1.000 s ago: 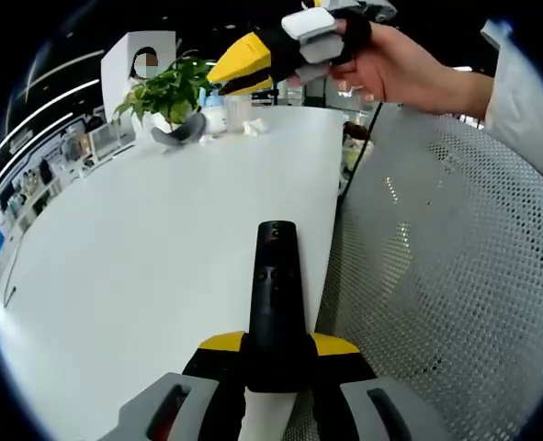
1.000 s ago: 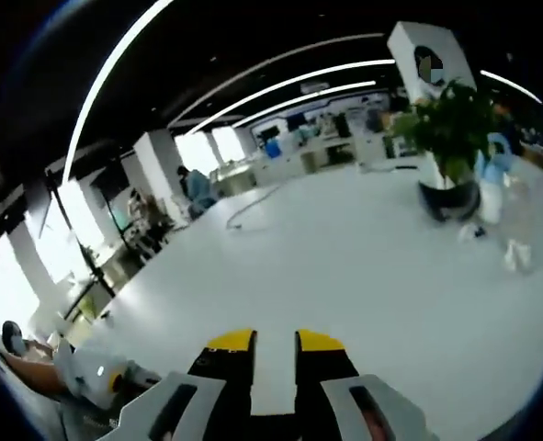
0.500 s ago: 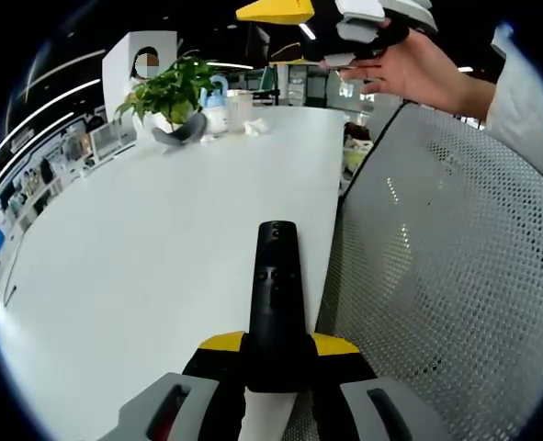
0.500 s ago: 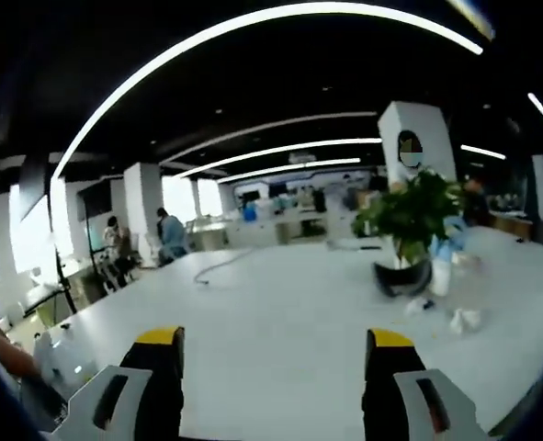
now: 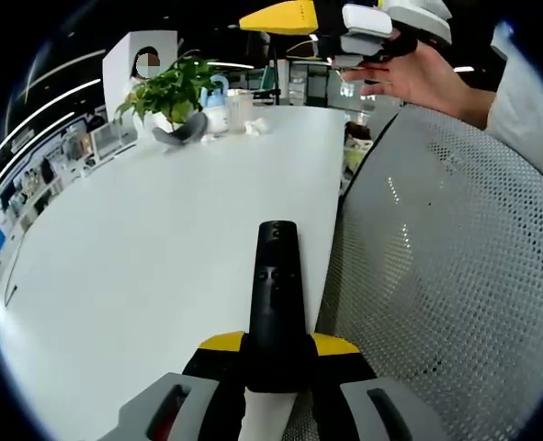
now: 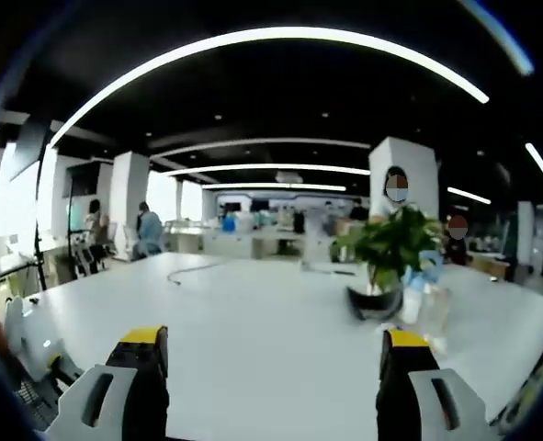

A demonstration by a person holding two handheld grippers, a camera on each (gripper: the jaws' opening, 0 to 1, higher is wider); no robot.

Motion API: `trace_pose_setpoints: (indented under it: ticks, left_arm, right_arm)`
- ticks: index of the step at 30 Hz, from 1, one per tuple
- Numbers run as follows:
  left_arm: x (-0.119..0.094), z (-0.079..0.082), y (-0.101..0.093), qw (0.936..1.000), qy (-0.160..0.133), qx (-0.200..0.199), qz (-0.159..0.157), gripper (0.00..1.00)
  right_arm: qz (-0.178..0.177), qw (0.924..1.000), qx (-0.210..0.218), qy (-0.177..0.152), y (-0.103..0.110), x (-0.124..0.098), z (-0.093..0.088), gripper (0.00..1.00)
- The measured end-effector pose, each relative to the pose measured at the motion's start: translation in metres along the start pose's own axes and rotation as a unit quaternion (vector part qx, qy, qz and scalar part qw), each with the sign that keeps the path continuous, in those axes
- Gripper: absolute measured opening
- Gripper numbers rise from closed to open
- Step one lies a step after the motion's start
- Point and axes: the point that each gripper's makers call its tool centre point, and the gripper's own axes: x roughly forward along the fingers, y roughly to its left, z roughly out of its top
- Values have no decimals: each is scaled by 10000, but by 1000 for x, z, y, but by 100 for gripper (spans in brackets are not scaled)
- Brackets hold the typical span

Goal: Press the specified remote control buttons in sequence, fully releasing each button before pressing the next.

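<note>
Gripping the black remote, left gripper has its jaws closed on the remote's near end; remote points away along the white table, close to table's right edge, buttons facing up. Perforated white chair back sits just right of it. Right gripper is up high at far right, held in a hand, w/ yellow tip pointing left. In right gripper view its jaws stand wide apart, nothing btwn them, above the table. Potted plant and a bottle sit at far end.
</note>
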Motion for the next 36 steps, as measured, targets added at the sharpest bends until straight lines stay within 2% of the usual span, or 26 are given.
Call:
trace_pose_setpoints:
  ticks: [9, 25, 36]
  left_arm:
    - [0, 0, 0, 10000, 46, 22, -21, 25]
    - [1, 2, 6, 9992, 211, 237, -223, 25]
    - [2, 3, 23, 9990, 273, 256, -242, 25]
  right_arm:
    - [-226, 9994, 147, 237, -10, -1, -9, 95]
    - [-50, 9989, 12, 468, -2, 3, -18, 92]
    - [-18, 9983, -60, 587, 1, 5, -22, 93]
